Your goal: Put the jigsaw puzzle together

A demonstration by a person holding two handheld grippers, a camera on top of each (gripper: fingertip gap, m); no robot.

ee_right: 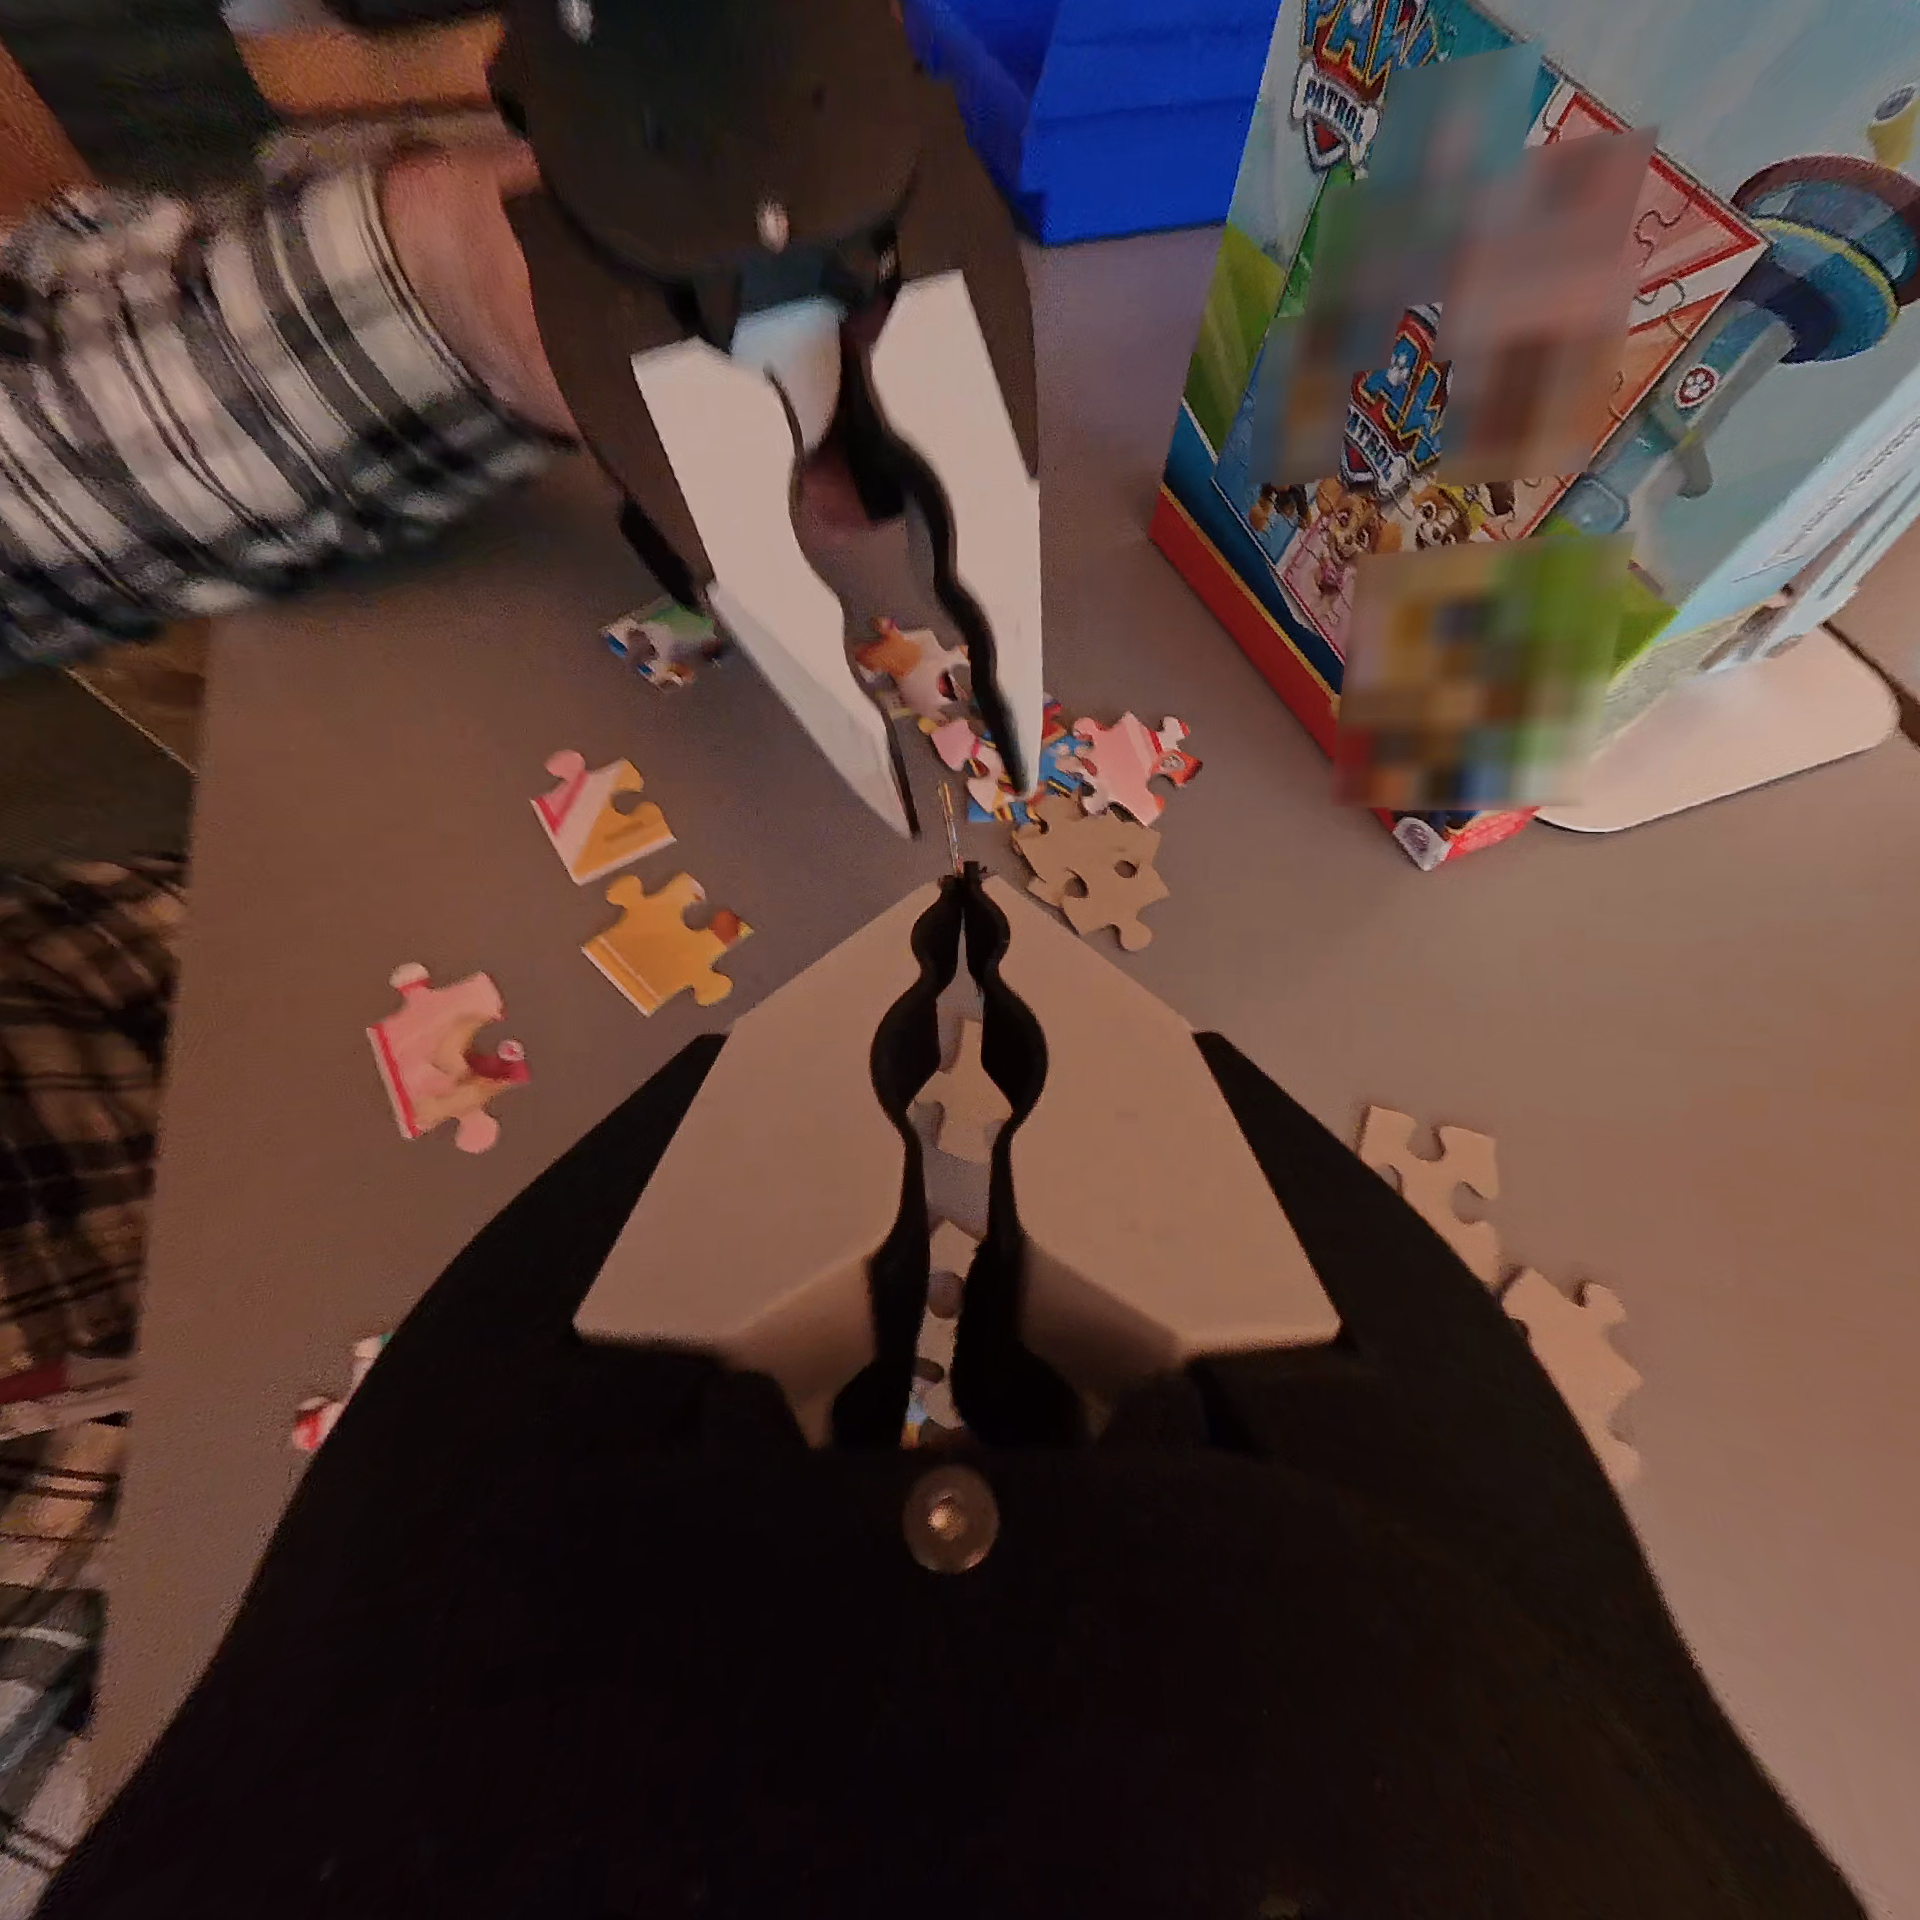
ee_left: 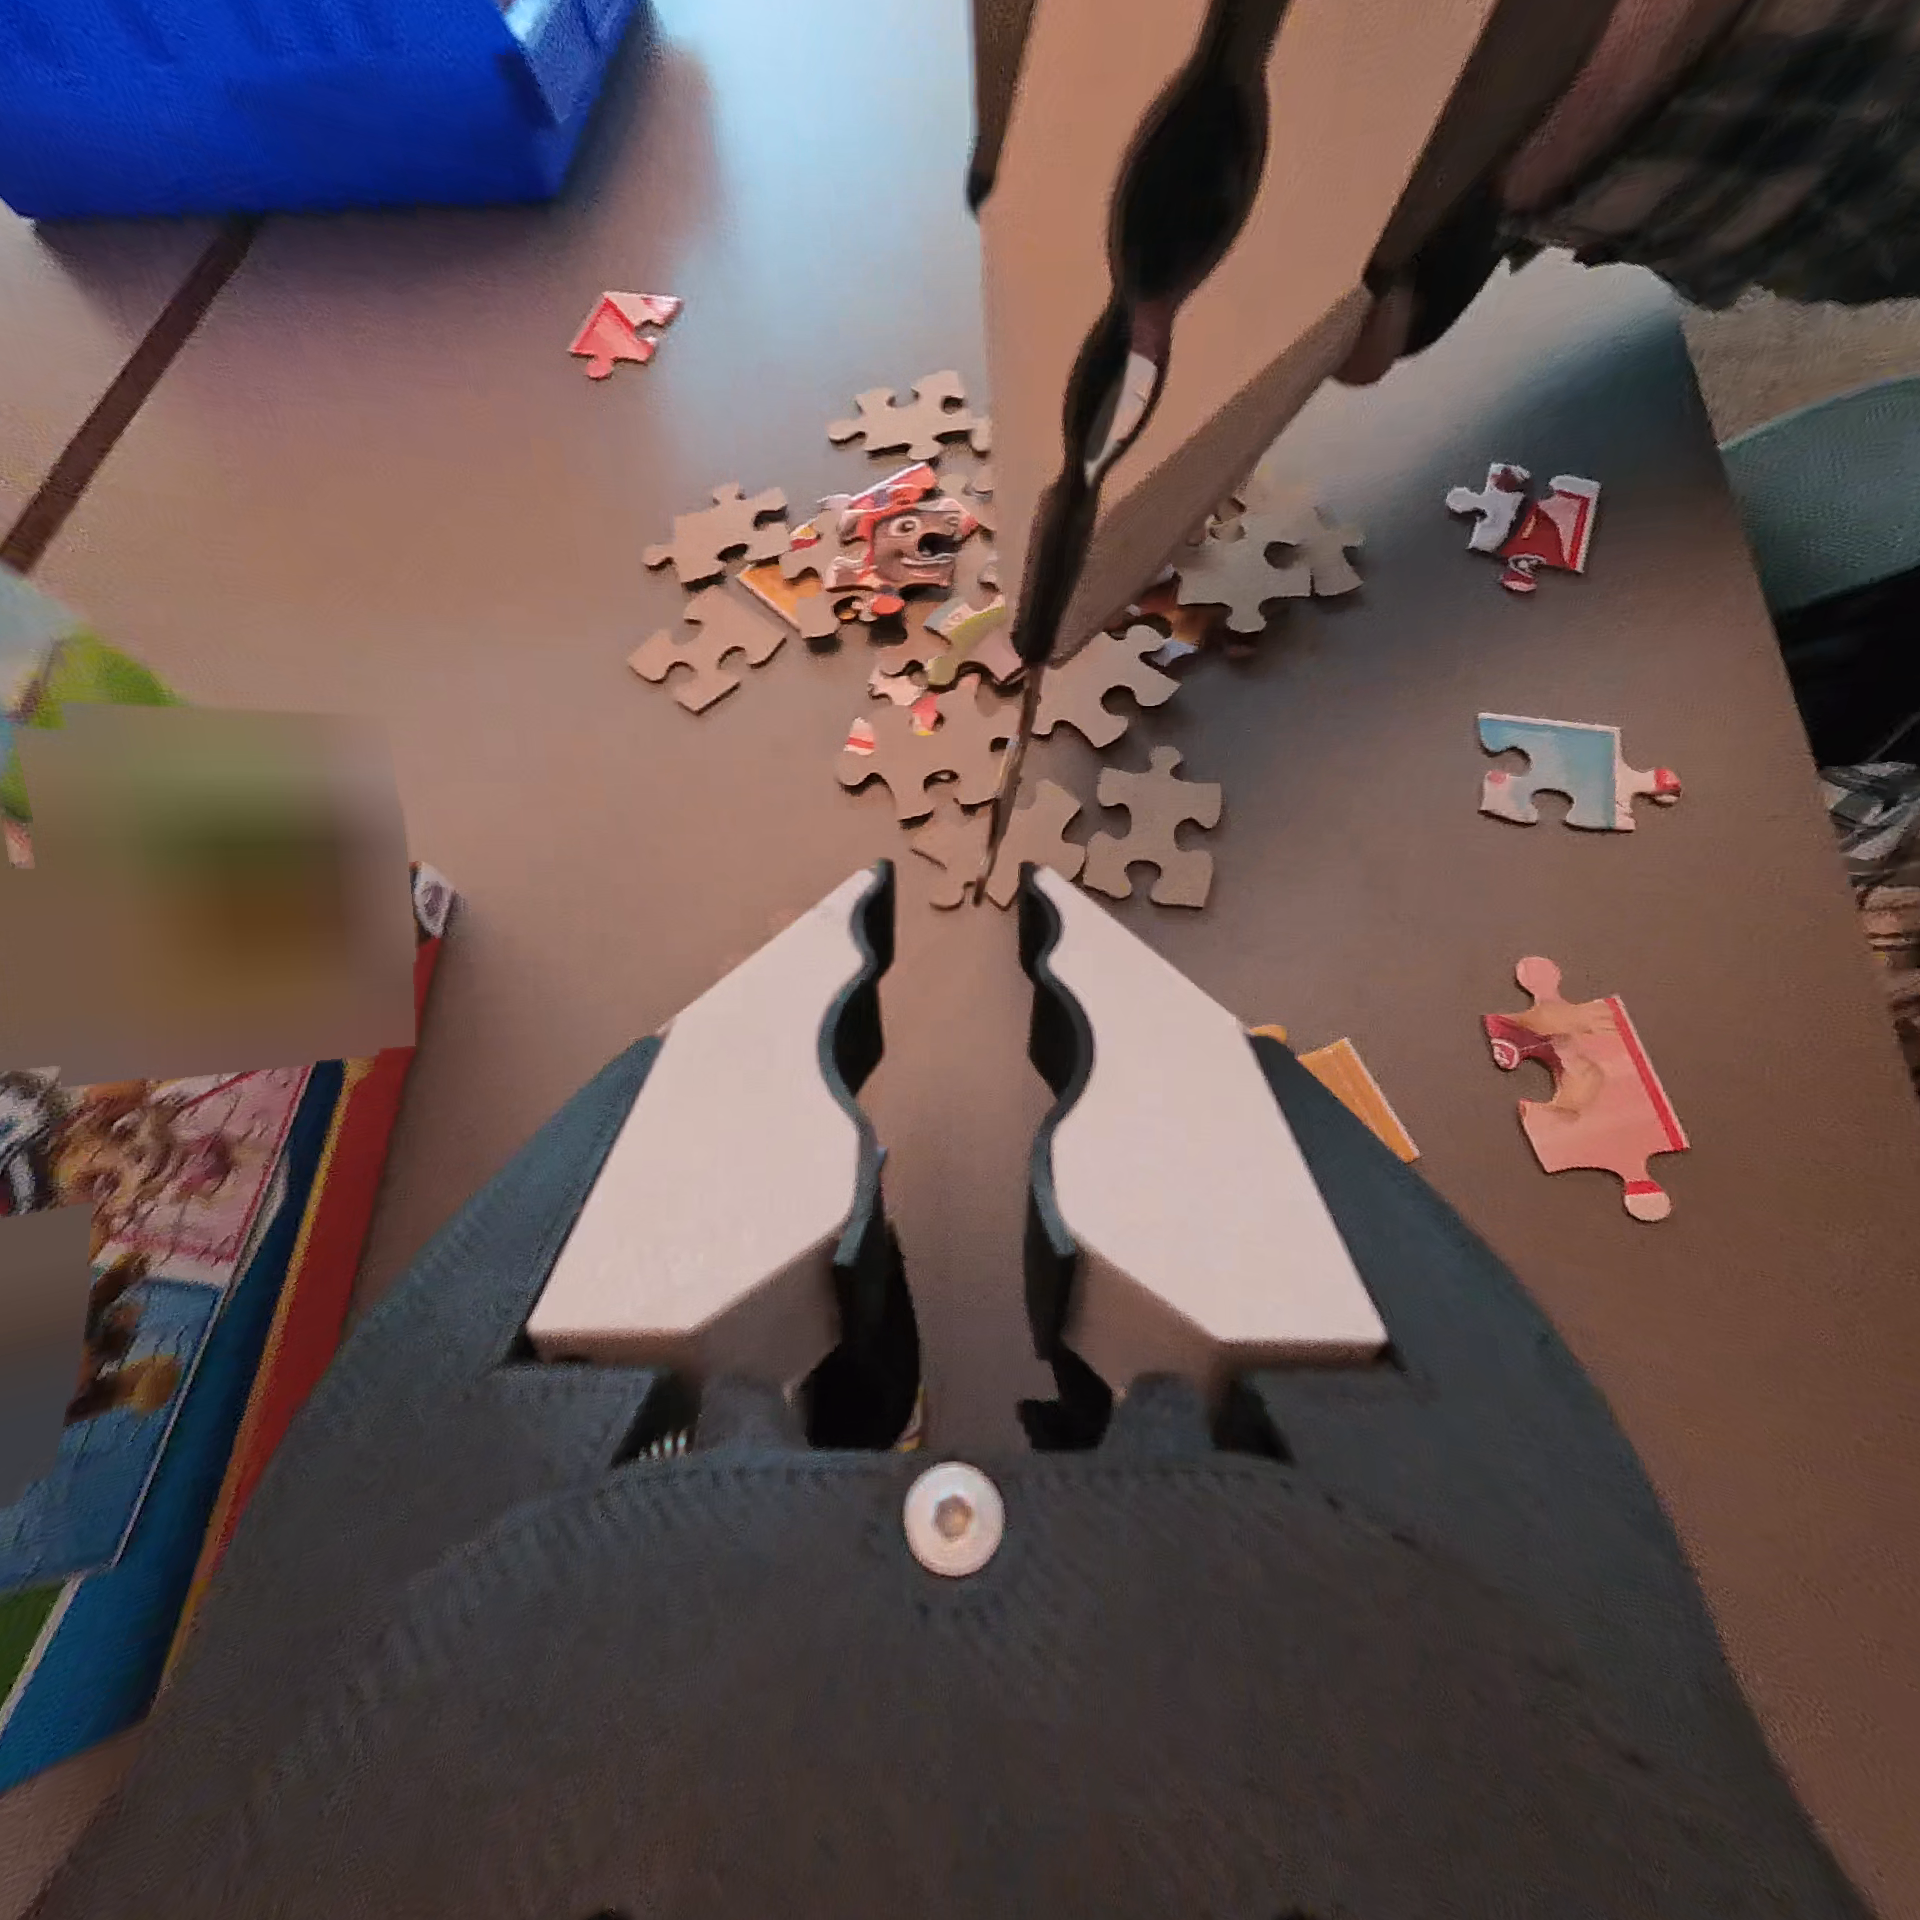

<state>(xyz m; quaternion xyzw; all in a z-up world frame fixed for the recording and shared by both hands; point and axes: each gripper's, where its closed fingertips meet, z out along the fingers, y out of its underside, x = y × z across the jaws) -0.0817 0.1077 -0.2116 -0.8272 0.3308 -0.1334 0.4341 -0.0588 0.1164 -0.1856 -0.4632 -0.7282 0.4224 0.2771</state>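
Wavy-edged right fingers [ee_right: 961, 883] pinching thin cardboard piece [ee_right: 948, 821] edge-on

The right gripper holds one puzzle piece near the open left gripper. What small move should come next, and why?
Probably close the left gripper gently on the puzzle piece. The right gripper pinches it edge-on, and its free edge seems to reach between the left one's open fingertips, so this looks like a handover.

Puzzle pieces [ee_left: 940, 634]: cardboard, glossy print, matt grey backs; left gripper [ee_left: 956, 883]: ridged black plastic, smooth white fingers [ee_left: 727, 1132]; sleeve [ee_right: 239, 416]: plaid cloth
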